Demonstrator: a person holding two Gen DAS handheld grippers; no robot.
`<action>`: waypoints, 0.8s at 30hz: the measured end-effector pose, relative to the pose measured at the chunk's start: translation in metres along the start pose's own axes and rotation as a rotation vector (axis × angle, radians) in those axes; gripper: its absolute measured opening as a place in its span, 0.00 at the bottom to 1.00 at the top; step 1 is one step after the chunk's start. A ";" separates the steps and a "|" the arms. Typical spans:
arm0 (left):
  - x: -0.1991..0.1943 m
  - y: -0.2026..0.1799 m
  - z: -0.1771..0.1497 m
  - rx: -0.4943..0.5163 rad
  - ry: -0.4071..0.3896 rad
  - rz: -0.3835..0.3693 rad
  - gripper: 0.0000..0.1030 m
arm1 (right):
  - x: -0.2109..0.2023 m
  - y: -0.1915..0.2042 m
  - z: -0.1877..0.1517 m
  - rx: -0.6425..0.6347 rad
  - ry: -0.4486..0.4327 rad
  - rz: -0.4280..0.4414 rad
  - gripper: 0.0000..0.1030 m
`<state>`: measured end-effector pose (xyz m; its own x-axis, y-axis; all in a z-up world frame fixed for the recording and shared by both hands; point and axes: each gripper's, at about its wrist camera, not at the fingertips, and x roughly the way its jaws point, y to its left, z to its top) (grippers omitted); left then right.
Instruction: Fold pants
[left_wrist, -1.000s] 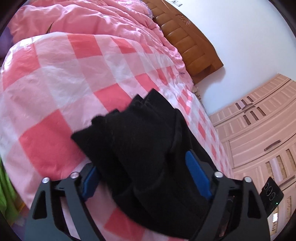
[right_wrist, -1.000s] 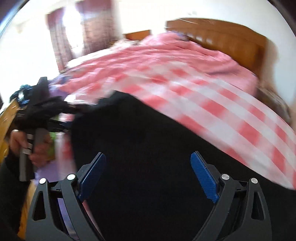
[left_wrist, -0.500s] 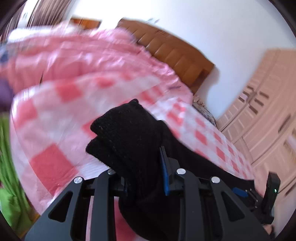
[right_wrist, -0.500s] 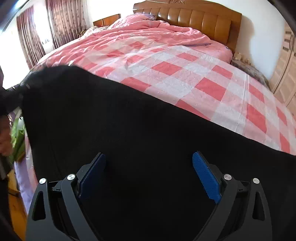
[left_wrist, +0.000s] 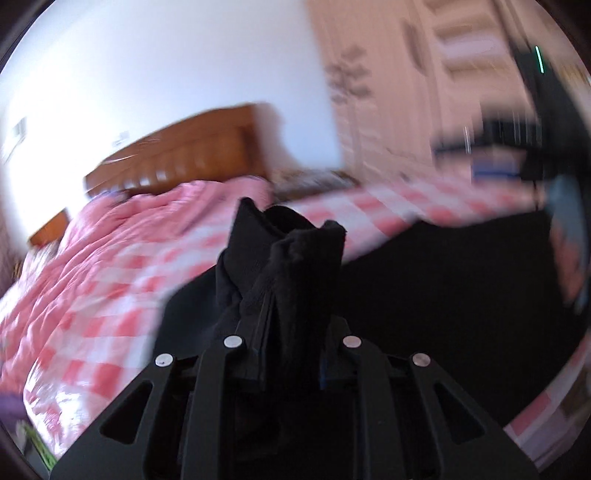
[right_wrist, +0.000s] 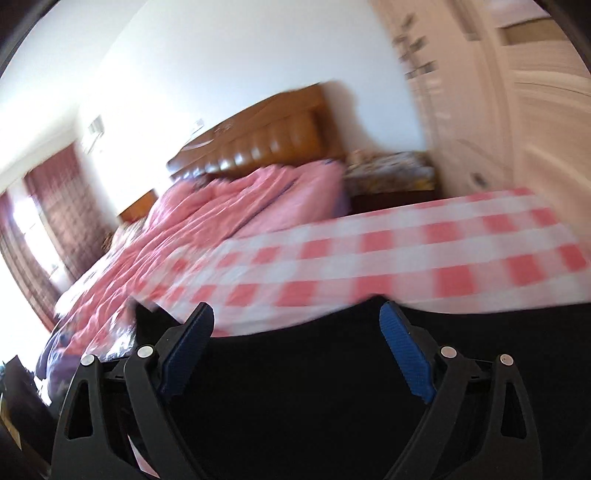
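Observation:
The black pants (left_wrist: 295, 251) stick up in a bunched fold between the fingers of my left gripper (left_wrist: 291, 321). Its jaws are closing, with the pads pressed on that fold. More of the black cloth spreads to the right over the checked bed (left_wrist: 110, 314). In the right wrist view the pants (right_wrist: 295, 387) fill the lower half of the picture. My right gripper (right_wrist: 297, 314) is open, its blue pads (right_wrist: 406, 354) wide apart over the cloth. The other hand-held tool shows as a dark blur (left_wrist: 491, 147) at the upper right of the left wrist view.
A pink and white checked sheet (right_wrist: 369, 251) covers the bed, with a rumpled pink duvet (right_wrist: 229, 206) toward the wooden headboard (right_wrist: 258, 136). A bedside cabinet (right_wrist: 391, 173) stands beside it. Pale wardrobe doors (right_wrist: 517, 110) are on the right, and dark red curtains (right_wrist: 55, 221) on the left.
My left gripper's jaws have closed on the bunched end of the pants. Both views have swung fast across the bed toward the headboard and wardrobe, and both are tilted and blurred now.

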<state>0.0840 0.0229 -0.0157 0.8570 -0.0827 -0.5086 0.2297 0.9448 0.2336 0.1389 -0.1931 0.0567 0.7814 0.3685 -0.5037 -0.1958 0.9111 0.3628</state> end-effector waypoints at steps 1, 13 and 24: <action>0.012 -0.024 -0.008 0.065 0.031 -0.016 0.18 | -0.011 -0.012 -0.005 0.013 -0.001 -0.015 0.87; -0.058 -0.035 -0.038 0.172 -0.108 -0.224 0.85 | -0.026 -0.033 -0.051 0.064 0.097 0.116 0.87; -0.056 0.119 -0.086 -0.153 0.041 0.149 0.86 | 0.010 0.074 -0.109 -0.129 0.277 0.403 0.70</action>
<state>0.0236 0.1666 -0.0303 0.8560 0.0711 -0.5120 0.0267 0.9831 0.1813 0.0677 -0.1021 -0.0075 0.4451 0.7150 -0.5391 -0.5352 0.6951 0.4801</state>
